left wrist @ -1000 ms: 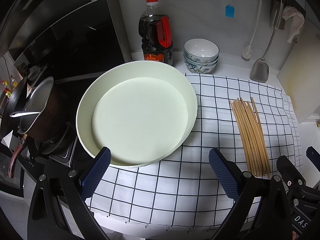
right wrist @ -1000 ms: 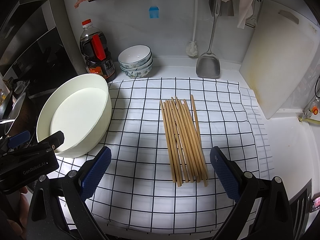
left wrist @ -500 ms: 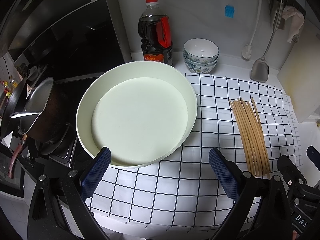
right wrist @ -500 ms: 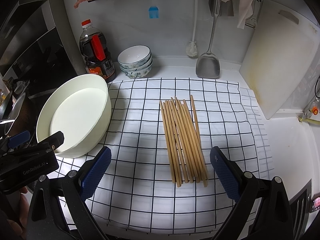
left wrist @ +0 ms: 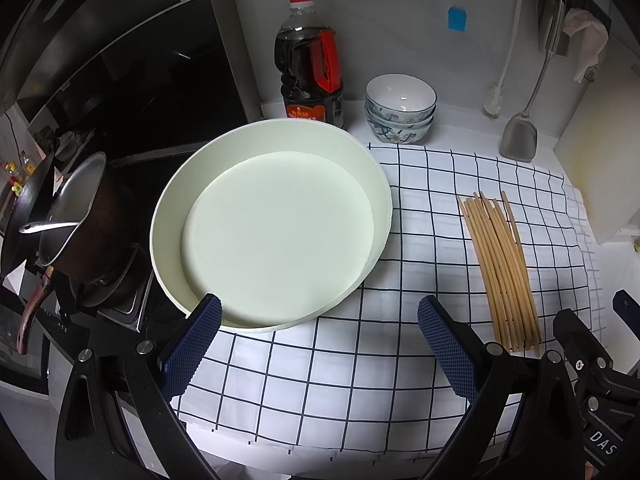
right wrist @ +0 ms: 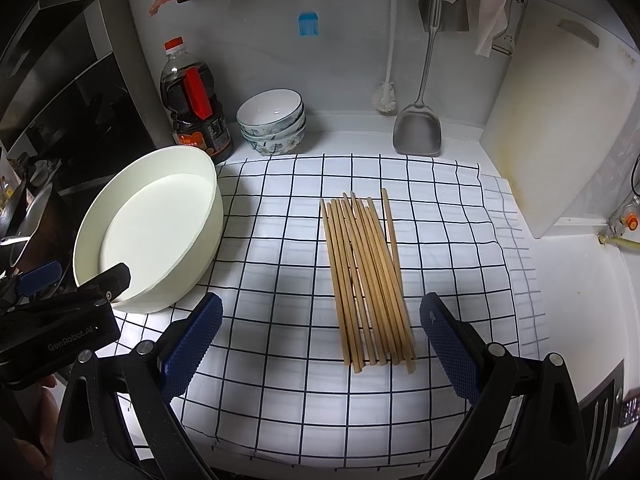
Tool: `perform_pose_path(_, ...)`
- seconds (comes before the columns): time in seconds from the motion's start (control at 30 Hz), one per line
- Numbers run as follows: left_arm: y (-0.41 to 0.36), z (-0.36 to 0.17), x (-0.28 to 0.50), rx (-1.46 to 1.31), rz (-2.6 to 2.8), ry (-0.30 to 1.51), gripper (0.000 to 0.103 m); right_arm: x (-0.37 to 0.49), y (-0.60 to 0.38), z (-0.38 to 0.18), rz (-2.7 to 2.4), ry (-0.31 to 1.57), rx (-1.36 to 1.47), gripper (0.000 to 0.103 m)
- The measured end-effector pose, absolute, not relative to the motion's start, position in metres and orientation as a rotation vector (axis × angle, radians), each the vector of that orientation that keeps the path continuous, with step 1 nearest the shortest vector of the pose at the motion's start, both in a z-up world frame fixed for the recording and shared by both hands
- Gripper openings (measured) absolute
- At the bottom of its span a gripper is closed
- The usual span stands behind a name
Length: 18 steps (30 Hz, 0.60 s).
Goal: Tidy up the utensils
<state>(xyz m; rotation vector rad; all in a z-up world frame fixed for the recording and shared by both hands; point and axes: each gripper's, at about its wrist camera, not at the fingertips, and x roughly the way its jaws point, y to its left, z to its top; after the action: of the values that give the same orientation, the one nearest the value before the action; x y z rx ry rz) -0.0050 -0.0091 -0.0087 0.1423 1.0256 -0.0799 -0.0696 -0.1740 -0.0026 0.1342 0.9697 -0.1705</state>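
Observation:
Several wooden chopsticks lie side by side on a white checked cloth; the left wrist view shows the chopsticks at the right. A large round white tub stands empty at the cloth's left edge, and the right wrist view has the tub at its left. My left gripper is open just in front of the tub's near rim. My right gripper is open, hovering before the near ends of the chopsticks, with nothing between its fingers.
A dark sauce bottle and stacked bowls stand at the back wall. A metal spatula and brush hang there. A white cutting board leans at the right. A pot sits on the stove at the left.

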Motion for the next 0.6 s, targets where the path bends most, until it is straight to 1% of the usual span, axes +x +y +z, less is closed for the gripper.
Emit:
perform_pose_path(0.3, -0.028, -0.017, -0.010, 0.152, -0.118, 1.033, 0.097, -0.074, -0.193, -0.007, -0.188, 0.954, 0.132, 0.095)
perform_pose_path(0.6, -0.062, -0.036, -0.009, 0.164, -0.164, 1.022, 0.097, -0.088, -0.253, -0.030, -0.192, 0.921, 0.169, 0.095)
